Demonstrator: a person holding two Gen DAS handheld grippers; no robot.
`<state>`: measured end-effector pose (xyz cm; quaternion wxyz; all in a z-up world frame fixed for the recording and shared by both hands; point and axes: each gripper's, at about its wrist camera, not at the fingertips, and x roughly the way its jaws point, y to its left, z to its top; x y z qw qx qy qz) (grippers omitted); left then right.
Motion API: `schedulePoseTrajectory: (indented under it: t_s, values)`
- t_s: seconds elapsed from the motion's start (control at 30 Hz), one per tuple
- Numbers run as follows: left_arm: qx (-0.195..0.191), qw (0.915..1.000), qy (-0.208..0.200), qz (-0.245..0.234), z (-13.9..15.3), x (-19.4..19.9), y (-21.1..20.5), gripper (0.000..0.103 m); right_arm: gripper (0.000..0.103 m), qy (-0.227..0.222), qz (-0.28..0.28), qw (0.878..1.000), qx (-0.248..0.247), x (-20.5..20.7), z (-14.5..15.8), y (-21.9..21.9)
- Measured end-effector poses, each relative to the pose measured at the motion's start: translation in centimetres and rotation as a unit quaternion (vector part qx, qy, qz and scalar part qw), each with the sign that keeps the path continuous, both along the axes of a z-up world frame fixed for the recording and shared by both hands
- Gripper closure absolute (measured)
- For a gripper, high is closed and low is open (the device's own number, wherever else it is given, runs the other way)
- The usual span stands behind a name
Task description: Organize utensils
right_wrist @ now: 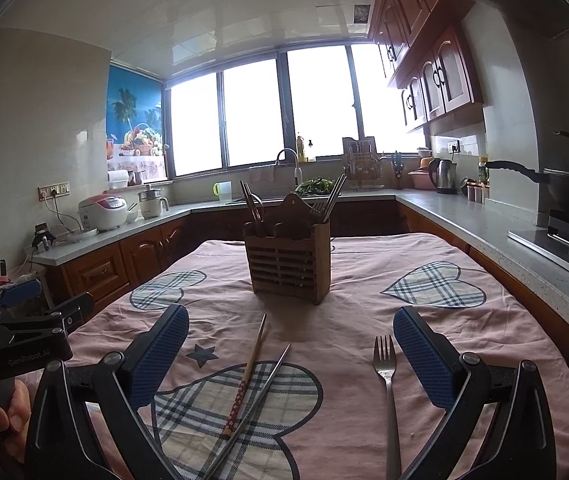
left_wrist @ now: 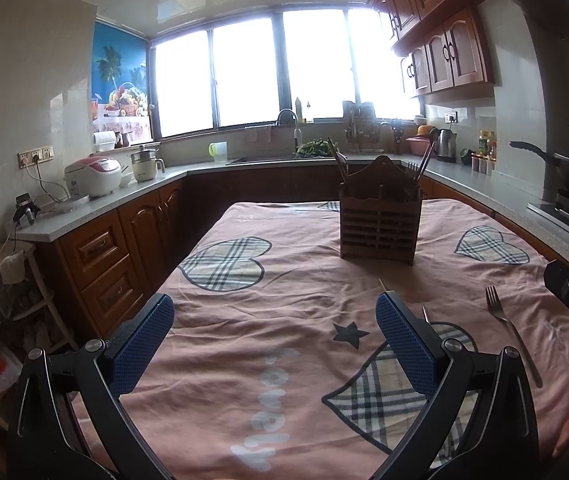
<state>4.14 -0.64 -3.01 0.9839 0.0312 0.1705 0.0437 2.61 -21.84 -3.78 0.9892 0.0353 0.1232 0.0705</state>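
A wooden slatted utensil holder (right_wrist: 289, 260) (left_wrist: 379, 224) stands mid-table on the pink cloth, with chopsticks and forks upright in it. In the right wrist view a wooden chopstick (right_wrist: 245, 376) with a red patterned end and a metal chopstick (right_wrist: 252, 408) lie crossed on a plaid heart. A steel fork (right_wrist: 388, 392) (left_wrist: 512, 332) lies to their right, tines away from me. My right gripper (right_wrist: 290, 324) hovers open above these loose pieces, holding nothing. My left gripper (left_wrist: 274, 312) is open over bare cloth left of the fork, empty.
The pink tablecloth (left_wrist: 284, 280) with plaid hearts covers the table. Wooden cabinets and a grey counter (right_wrist: 464, 216) wrap around it, with a rice cooker (left_wrist: 92, 176), a kettle (right_wrist: 444, 176) and a wok (right_wrist: 564, 184) on the stove at right. A hand grips each gripper handle.
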Motion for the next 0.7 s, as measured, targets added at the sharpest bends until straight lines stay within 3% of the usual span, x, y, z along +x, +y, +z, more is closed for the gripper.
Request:
schedulePoseTrajectory:
  t_s: [0.7]
  values:
    - [-0.001,1.0000,-0.001,-0.001,0.31,0.03,-0.01,0.000,0.000,-0.001,0.001,1.000,-0.001,0.01,0.10,0.16]
